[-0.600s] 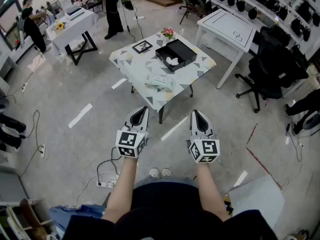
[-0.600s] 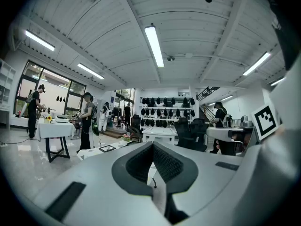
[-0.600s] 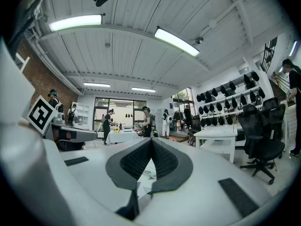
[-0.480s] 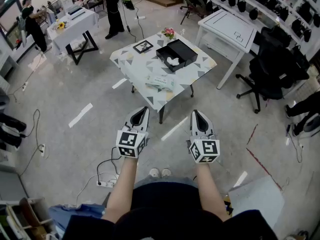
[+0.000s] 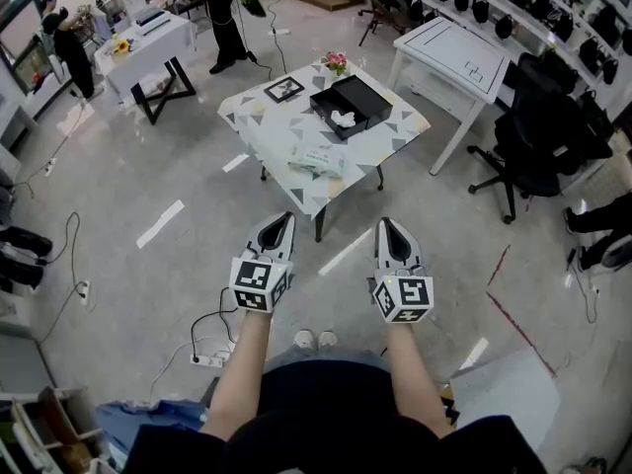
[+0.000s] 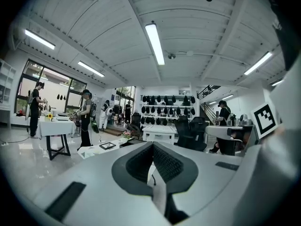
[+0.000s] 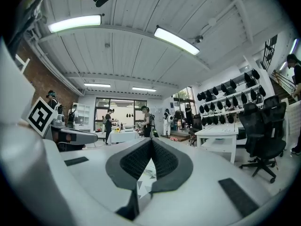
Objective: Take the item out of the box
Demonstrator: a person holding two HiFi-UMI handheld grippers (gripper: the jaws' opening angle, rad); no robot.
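Note:
An open black box [image 5: 349, 105] sits on the far right part of a patterned table [image 5: 286, 171], with a white item [image 5: 343, 119] inside it. Both grippers hang in the air well short of the table, over the floor. My left gripper [image 5: 283, 220] has its jaws pressed together with nothing between them. My right gripper [image 5: 389, 224] is likewise shut and empty. In the left gripper view the left gripper [image 6: 152, 144] points level toward the table [image 6: 101, 149] with the box barely visible. In the right gripper view the right gripper [image 7: 151, 140] shows only a sliver of the table between its pads.
On the table lie a flat white packet [image 5: 317, 159], a framed picture [image 5: 283, 90] and a small flower pot [image 5: 336, 64]. A white desk [image 5: 457, 55] and black office chair [image 5: 538, 131] stand right. People stand at a table [image 5: 148, 49] far left. Cables and a power strip [image 5: 208, 361] lie on the floor.
The view has shifted slightly, so the table sits a touch nearer. Both grippers keep the same place and stay shut.

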